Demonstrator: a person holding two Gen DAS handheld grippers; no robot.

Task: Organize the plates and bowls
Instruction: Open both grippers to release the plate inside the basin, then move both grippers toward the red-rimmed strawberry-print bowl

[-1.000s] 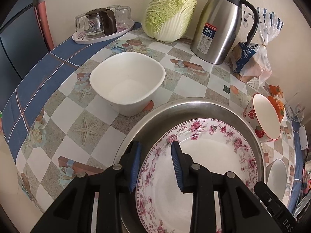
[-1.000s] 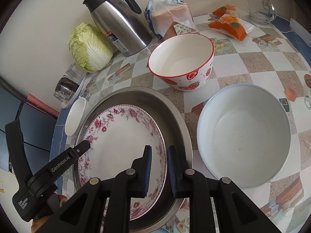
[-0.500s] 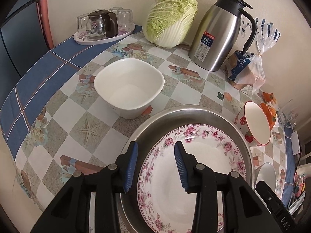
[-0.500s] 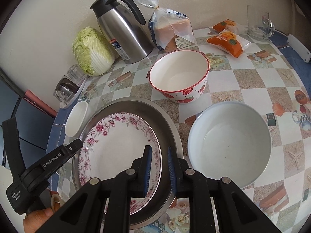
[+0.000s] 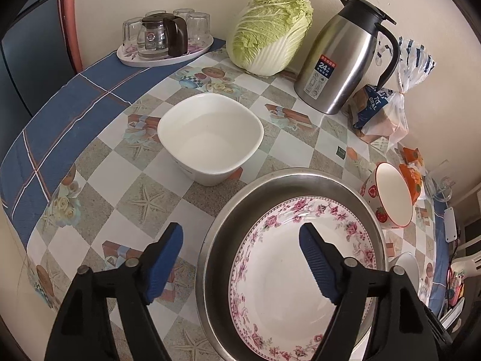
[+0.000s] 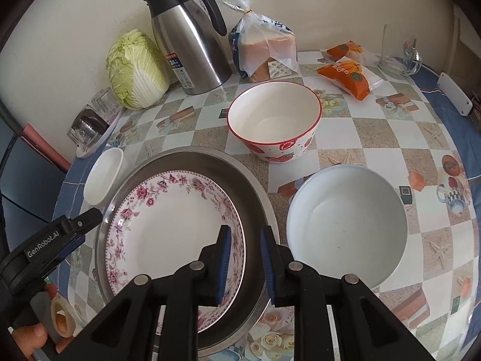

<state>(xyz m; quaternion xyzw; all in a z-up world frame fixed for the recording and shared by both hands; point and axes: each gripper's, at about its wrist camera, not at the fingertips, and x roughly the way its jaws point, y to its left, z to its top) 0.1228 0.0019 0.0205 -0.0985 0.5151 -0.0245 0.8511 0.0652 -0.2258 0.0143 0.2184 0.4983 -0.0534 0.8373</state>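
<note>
In the lower middle of both wrist views, the white plate with a pink floral rim lies flat inside the wide, shallow stainless steel basin on the checked tablecloth. The left gripper has its jaws opening and already wide, one blue pad over the cloth and the other over the plate, with both rims in the gap and nothing pressed. The right gripper has its jaws opening too, though the gap is narrow; the plate's right edge and the basin wall show between the pads, which do not seem to bear on either.

The plate looks placed, so the step in hand is probably letting go and turning to a bowl. Both hands should lift clear of the steel rim before swinging sideways, or a pad may catch the plate and tip it. The square white ceramic bowl above centre in the left view suits the left hand. The round pale bowl and the strawberry-patterned bowl with a red rim suit the right. A grip across one wall, low on the rim, should hold best.

The near edge of plate and basin is hidden behind the gripper bodies. Whether the right pads brush the plate is hard to tell. The left view crops the round pale bowl at lower right.
</note>
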